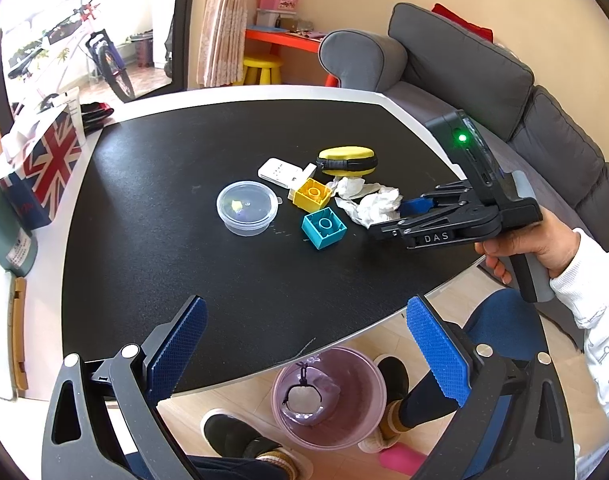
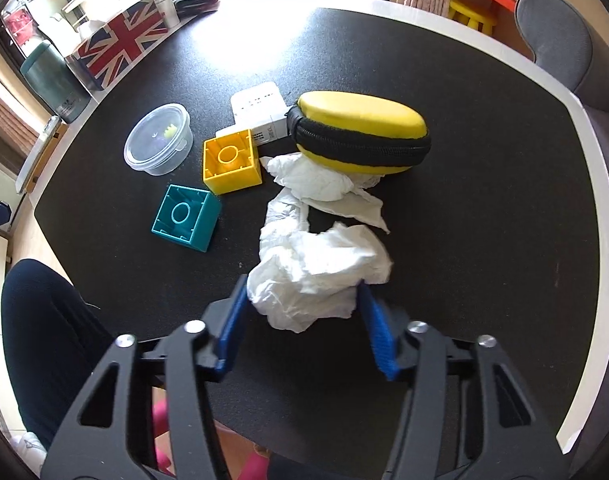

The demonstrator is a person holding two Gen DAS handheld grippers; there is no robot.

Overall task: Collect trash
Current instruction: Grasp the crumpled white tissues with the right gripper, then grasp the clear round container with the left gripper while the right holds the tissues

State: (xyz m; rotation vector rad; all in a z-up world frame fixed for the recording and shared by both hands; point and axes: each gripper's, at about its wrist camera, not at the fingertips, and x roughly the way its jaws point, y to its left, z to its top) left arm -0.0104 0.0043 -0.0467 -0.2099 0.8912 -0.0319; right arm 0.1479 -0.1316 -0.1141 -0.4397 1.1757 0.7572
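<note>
My right hand-held gripper (image 2: 302, 294) pinches the near end of the crumpled tissue (image 2: 320, 272) on the black counter (image 2: 484, 240) — beside the yellow pouch (image 2: 360, 128). My left hand-held gripper (image 1: 306, 344) hangs wide open, empty, above the pink bin (image 1: 328, 396).

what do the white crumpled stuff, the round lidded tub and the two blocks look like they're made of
White crumpled stuff: thin tissue paper, matte, with soft creases and torn edges.
Round lidded tub: clear thin plastic, glossy; its contents show through.
Yellow block and teal block: hard moulded plastic, smooth with a slight sheen, hollow with inner ribs.
</note>
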